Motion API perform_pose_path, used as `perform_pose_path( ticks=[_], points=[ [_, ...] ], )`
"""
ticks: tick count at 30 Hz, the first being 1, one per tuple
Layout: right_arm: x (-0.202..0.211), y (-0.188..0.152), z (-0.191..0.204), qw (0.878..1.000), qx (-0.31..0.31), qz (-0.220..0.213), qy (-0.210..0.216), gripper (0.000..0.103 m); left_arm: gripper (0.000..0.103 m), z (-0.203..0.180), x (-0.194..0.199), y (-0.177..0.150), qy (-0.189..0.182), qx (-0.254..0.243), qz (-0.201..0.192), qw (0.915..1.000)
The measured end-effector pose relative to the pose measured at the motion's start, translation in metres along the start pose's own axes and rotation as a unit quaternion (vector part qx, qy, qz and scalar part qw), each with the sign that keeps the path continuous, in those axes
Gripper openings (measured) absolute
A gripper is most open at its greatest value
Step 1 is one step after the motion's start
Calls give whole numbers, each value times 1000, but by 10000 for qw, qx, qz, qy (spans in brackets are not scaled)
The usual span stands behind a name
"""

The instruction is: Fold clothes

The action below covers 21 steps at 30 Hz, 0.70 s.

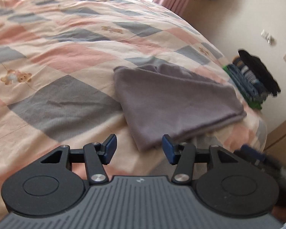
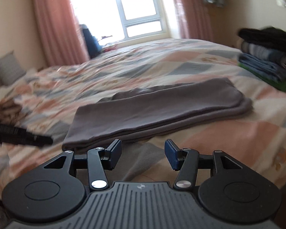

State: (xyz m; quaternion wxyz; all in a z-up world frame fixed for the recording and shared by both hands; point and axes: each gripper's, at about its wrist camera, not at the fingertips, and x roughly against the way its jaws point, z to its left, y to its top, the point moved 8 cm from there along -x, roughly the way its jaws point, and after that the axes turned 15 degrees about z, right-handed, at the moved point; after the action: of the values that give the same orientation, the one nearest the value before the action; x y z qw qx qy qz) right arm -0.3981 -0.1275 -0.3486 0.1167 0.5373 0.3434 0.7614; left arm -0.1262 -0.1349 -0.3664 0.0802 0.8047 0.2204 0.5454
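Pink-and-grey patchwork bedding [image 1: 70,43] carried the folded grey garment [image 1: 173,103] near the bed's edge, beside a stack of folded clothes [image 2: 267,57]. Our left gripper [image 1: 139,149] and right gripper [image 2: 143,155] both hung about half open, empty. We judged that each should pinch every layer at the near edge together.

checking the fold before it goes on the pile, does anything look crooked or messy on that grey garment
Mostly tidy. The grey garment lies flat on the bed, but its layers do not line up: a lower layer sticks out past the top one at the right end, and the far edge is bunched. The stack of folded clothes looks neat.
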Motion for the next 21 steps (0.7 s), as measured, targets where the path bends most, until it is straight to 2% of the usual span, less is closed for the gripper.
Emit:
perform_pose_path(
  ticks=[3,5,8,13,16,19,20,21],
  points=[
    [-31,2,40,9962,847,177,24,53,47,22,-20,27,-392,446,162,9981],
    [-48,4,71,9885,1507,162,14,53,47,36,-33,44,-686,723,235,9947],
    [-71,5,116,9697,2438,120,-21,53,47,49,-52,65,-981,980,357,9897],
    [-108,-1,162,9391,3432,78,-162,53,48,57,-78,88,-1147,1034,505,9867],
    [-127,-9,176,9190,3903,-13,-557,53,47,58,-87,97,-1266,1081,506,9847],
    [-142,-16,184,8922,4376,-137,-1109,50,35,57,-92,104,-1263,1061,511,9850],
    [-145,-19,185,8843,4501,-192,-1227,43,25,57,-93,105,-1246,1056,514,9852],
    [-147,-21,186,8788,4584,-233,-1303,33,21,56,-93,107,-1264,1038,494,9853]
  ],
)
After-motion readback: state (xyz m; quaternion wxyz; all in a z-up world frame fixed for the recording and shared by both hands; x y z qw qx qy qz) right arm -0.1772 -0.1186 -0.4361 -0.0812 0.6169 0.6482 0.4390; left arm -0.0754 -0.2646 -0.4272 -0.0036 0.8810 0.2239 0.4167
